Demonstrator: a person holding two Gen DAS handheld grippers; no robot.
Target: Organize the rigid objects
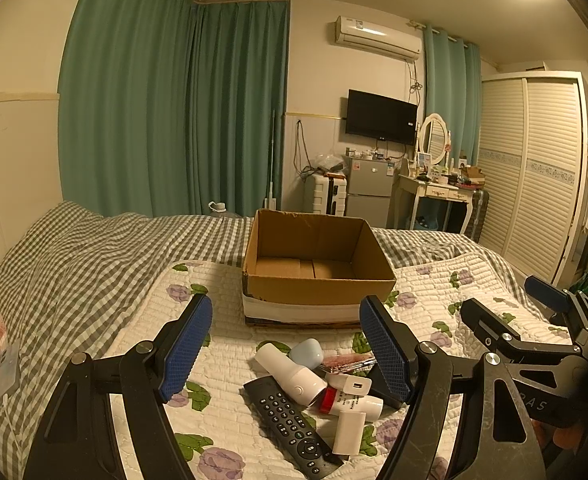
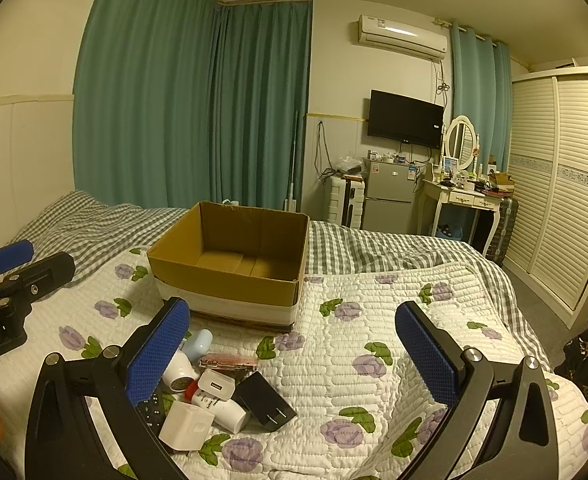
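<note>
Left claw (image 1: 285,354) gaping, nothing held, poised above the heap, likely sizing a first pick. Right claw (image 2: 294,356) likewise wide and bare, off to the right over the quilt (image 2: 374,320). Heap on the bed, near side: remote (image 1: 289,424), white bottle (image 1: 289,374), white charger (image 2: 187,426), black adapter (image 2: 263,400). Cardboard box (image 1: 318,276) just beyond, open-topped, bare inside, probably the destination.
</note>
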